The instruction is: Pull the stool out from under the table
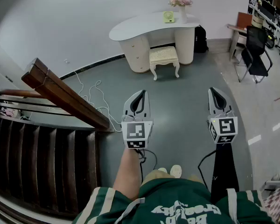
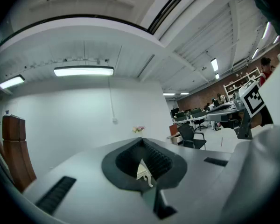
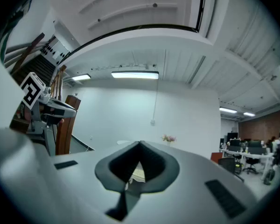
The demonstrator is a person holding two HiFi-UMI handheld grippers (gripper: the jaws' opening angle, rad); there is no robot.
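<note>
stool under table; left gripper, right gripper closed, distant

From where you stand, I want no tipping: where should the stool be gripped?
Probably the near seat rail of the stool, just above its two front legs, approached from your side. Its far end sits under the white table, so only that near edge faces you.

A cream cushioned stool stands upright, half tucked under the white kidney-shaped table.
</note>
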